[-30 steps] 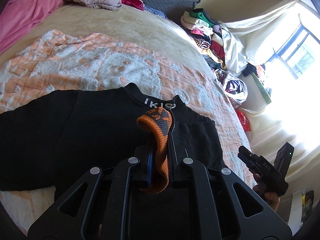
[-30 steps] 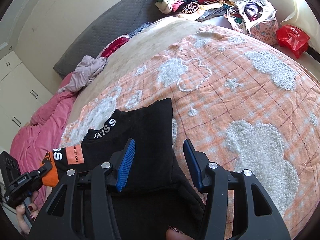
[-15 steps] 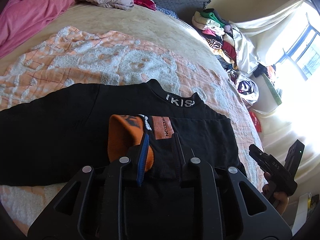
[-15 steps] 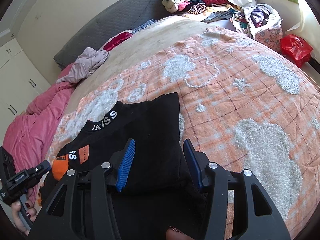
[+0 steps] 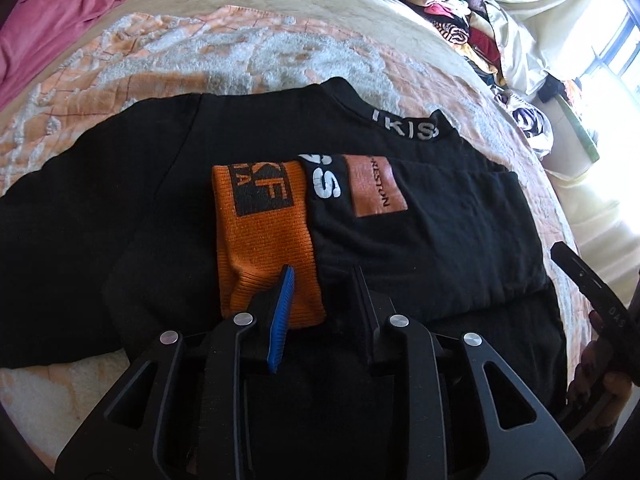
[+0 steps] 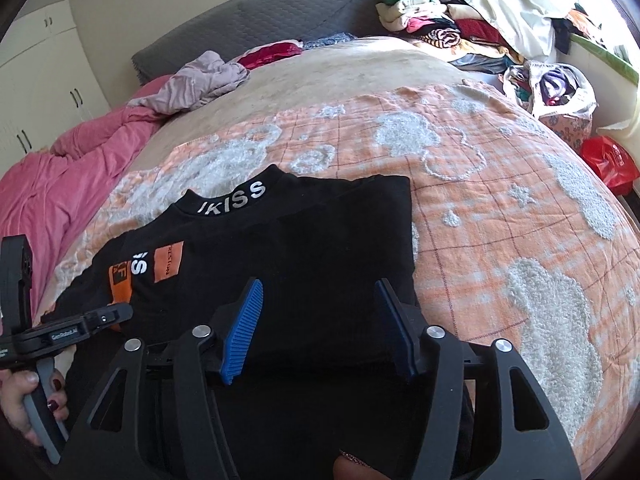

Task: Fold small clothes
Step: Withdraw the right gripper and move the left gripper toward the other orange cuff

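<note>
While your left gripper (image 5: 322, 280) opens over the orange ribbed cuff (image 5: 264, 236) and your right gripper (image 6: 320, 312) widens, empty, above the black knit sweater (image 6: 304, 248) at the near edge of the peach cloud-patterned blanket (image 6: 500, 208), snagging could undo the fold; unsorted clothes (image 6: 440, 32) crowd the bed's far corner.

**Cuff laid down, both tongs opening**

The orange cuff (image 5: 266, 240), pinched upright in the left tongs (image 5: 322, 286) a second ago, now lies flat on the black top (image 5: 420, 240). The left tongs are opening, pads off it. The right tongs (image 6: 318, 316) are opening wider over the folded side.
</note>
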`<state>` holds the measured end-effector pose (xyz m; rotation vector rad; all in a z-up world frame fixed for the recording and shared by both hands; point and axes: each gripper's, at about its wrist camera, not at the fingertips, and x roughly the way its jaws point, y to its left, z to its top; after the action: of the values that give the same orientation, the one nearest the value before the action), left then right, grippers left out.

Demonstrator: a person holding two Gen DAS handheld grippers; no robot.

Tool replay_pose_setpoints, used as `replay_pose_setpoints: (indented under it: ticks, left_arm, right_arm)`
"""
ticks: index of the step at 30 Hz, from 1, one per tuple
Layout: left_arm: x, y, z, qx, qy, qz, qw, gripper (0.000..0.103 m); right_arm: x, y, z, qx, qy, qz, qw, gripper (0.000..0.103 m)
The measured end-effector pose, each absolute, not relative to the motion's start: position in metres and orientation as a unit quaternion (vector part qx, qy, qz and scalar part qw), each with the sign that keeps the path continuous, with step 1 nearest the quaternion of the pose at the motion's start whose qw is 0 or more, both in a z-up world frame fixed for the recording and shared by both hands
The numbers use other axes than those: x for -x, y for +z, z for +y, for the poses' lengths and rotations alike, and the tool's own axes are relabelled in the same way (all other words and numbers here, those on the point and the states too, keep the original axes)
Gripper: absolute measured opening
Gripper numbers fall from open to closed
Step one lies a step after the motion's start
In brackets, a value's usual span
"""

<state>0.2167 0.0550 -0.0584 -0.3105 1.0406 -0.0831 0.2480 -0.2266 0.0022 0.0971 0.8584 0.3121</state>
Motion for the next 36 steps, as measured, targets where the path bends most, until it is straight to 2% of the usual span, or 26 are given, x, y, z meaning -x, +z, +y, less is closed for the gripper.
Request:
replay_pose_setpoints:
  ticks: [4, 7, 11, 15, 18, 22, 26, 32, 36]
  left_arm:
    - [-0.212, -0.054, 0.055, 0.143, -0.042, 0.489, 0.860, 0.021]
    - [-0.210, -0.053, 0.056, 0.149, -0.043, 0.488, 0.859, 0.021]
    - [-0.208, -0.053, 0.056, 0.154, -0.042, 0.484, 0.860, 0.021]
    - [-0.205, -0.052, 0.055, 0.157, -0.043, 0.481, 0.861, 0.026]
    - [-0.201, -0.048, 0.054, 0.162, -0.042, 0.477, 0.863, 0.034]
    - [-0.196, -0.039, 0.050, 0.161, -0.043, 0.469, 0.868, 0.055]
    - [-0.189, -0.030, 0.049, 0.167, -0.044, 0.461, 0.871, 0.066]
    - [-0.180, -0.020, 0.057, 0.180, -0.033, 0.450, 0.874, 0.079]
    - [-0.172, -0.013, 0.063, 0.178, -0.016, 0.441, 0.880, 0.080]
  right_arm:
    - [-0.250, -0.006, -0.220, -0.032, 0.157, 0.428, 0.889, 0.062]
    - [-0.257, -0.024, -0.220, -0.023, 0.141, 0.473, 0.869, 0.081]
    - [-0.259, -0.041, -0.215, 0.004, 0.133, 0.498, 0.857, 0.081]
    - [-0.255, -0.037, -0.211, -0.003, 0.155, 0.495, 0.855, 0.094]
    - [-0.253, -0.035, -0.212, -0.007, 0.158, 0.495, 0.855, 0.094]
    - [-0.250, -0.028, -0.216, -0.027, 0.165, 0.490, 0.856, 0.095]
    - [-0.249, -0.021, -0.218, -0.039, 0.162, 0.481, 0.860, 0.097]
    - [-0.249, -0.014, -0.226, -0.071, 0.162, 0.475, 0.862, 0.099]
    - [-0.247, -0.004, -0.230, -0.088, 0.160, 0.459, 0.869, 0.099]
